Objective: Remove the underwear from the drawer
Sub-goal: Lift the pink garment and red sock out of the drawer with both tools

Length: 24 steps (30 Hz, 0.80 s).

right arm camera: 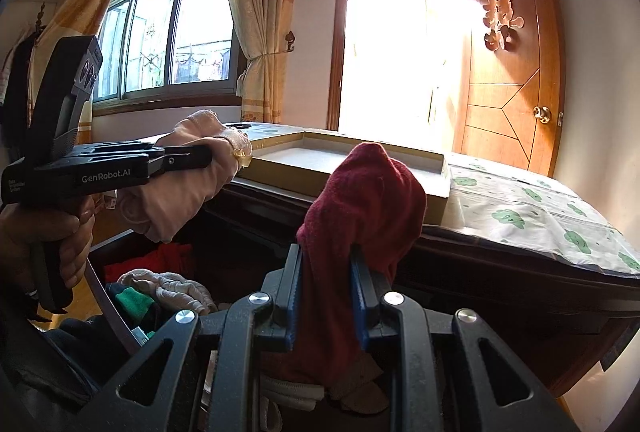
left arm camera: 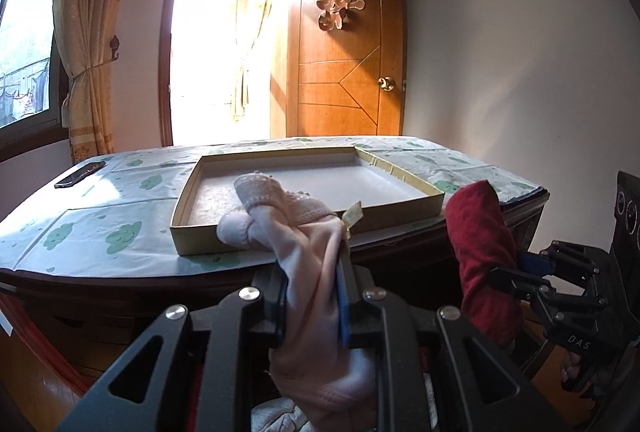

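Observation:
My left gripper (left arm camera: 312, 268) is shut on pink underwear (left arm camera: 304, 232) with a lace band and a small tag, held up before the table's front edge. It also shows in the right wrist view (right arm camera: 204, 155), with the pink underwear (right arm camera: 180, 191) hanging from it. My right gripper (right arm camera: 326, 260) is shut on dark red underwear (right arm camera: 364, 199), which also shows at the right of the left wrist view (left arm camera: 484, 252). Below, the open drawer (right arm camera: 120, 320) holds more clothes.
A shallow cardboard box (left arm camera: 400, 209) lies on the table (left arm camera: 100, 232) with its cloud-patterned cover. A black phone (left arm camera: 80, 173) lies at the table's far left. A wooden door (left arm camera: 344, 63), a bright doorway and curtained windows stand behind.

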### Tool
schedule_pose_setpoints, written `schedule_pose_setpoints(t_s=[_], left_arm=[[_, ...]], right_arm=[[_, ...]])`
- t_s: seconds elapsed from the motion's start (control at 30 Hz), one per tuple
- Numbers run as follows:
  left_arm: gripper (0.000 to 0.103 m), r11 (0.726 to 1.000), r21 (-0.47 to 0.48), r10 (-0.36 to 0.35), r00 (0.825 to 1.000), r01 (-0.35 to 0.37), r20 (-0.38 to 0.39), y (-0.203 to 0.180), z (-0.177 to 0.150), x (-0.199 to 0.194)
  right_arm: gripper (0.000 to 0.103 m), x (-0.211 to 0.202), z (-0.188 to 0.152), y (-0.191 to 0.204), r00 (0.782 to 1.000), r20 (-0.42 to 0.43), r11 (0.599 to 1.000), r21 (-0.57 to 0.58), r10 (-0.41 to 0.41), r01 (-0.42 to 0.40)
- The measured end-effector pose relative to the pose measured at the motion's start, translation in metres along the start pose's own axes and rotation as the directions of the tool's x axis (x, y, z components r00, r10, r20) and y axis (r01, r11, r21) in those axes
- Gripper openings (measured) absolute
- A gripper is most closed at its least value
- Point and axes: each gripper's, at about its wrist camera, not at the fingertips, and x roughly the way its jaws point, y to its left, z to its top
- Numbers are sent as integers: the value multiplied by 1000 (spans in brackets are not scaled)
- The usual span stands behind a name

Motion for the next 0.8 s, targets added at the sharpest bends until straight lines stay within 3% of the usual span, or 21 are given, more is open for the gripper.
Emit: schedule_pose_setpoints(t_s=[0.8], left_arm=[[17, 999, 49, -27, 998, 25, 54, -12, 23, 0]], right_arm=[[24, -2, 21, -5, 998, 69, 1000, -17, 5, -4]])
